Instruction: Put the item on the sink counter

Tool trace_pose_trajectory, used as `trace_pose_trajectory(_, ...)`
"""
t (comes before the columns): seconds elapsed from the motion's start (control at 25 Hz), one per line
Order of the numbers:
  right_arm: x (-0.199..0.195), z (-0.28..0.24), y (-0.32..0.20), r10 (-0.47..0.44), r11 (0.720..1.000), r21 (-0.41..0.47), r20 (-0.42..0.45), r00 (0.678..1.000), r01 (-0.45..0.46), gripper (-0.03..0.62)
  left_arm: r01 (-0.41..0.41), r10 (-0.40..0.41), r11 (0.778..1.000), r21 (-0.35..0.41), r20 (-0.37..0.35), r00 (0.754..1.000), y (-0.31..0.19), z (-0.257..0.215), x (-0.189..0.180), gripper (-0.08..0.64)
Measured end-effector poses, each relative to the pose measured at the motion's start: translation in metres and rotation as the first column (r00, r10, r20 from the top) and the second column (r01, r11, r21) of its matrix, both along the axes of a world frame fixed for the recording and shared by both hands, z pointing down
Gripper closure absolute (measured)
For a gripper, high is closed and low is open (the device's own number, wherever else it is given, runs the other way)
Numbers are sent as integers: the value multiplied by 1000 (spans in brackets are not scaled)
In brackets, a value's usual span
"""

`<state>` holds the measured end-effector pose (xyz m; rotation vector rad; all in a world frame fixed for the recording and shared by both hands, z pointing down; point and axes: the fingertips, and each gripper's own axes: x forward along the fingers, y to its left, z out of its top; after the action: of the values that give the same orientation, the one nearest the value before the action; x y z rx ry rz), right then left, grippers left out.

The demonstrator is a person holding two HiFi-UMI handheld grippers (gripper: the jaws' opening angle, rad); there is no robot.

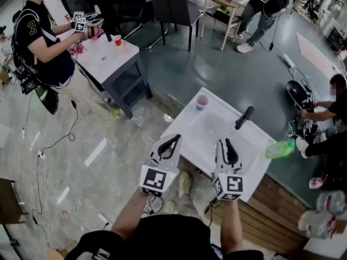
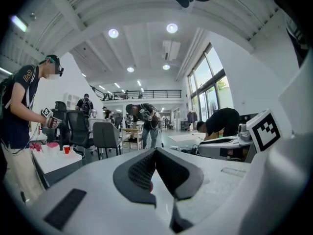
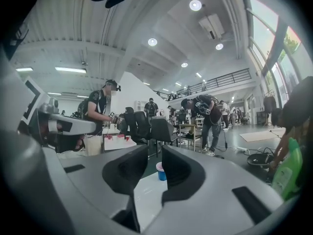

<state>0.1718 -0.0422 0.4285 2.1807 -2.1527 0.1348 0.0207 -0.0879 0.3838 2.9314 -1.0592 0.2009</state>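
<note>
The white sink counter [image 1: 184, 122] stands just ahead of me, with a black faucet [image 1: 244, 117] at its back. A small pink-and-blue cup [image 1: 201, 102] stands upright on the counter's far corner, and a green bottle [image 1: 280, 149] lies at its right edge. My left gripper [image 1: 169, 143] hovers over the counter's near left edge, jaws shut with nothing in them [image 2: 156, 153]. My right gripper [image 1: 225, 145] hovers over the basin with a narrow gap between its jaws and nothing held [image 3: 154, 153]. Through that gap shows the cup [image 3: 161, 171], and the green bottle [image 3: 286, 173] shows at the far right.
A person with grippers works at a white table [image 1: 105, 58] with a red cup [image 1: 117, 40] at the far left. A dark chair [image 1: 173, 10] stands behind. More people crouch at the right. Clear plastic bottles [image 1: 325, 210] lie at the lower right, cables on the floor.
</note>
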Motion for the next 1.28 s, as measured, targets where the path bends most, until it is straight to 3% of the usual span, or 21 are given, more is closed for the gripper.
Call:
trace_pose_trajectory(0.12,-6,-4,16,8,1000,5,-4,1000,-8,516,-9,9,999,-38,-17,1000,18,4,-6,557)
trace_pose_trajectory(0.32,-14,-11,44,25,1000,19,-6,1000,-25,538,-24,24,999,31,11,1000,38,-14,-15,557)
trace_pose_trajectory(0.6,-22,-14,82,58,998,12,-8,998,-58,558,-49,49,998,27,13,999,69,-14,-23,557)
trace_pose_trajectory(0.72,-26,-14,97,74,997,9,-7,997,-74,568,-59,59,998,-15,2,998,82,-7,-27,557)
trace_pose_trajectory(0.92,-32,-12,113,96,995,6,4,995,-96,581,-77,76,997,27,31,997,92,-11,-33,557)
trace_pose_trajectory(1.28,-34,-14,130,115,993,12,-1,993,-115,592,-88,88,996,-14,15,996,108,-5,-33,557)
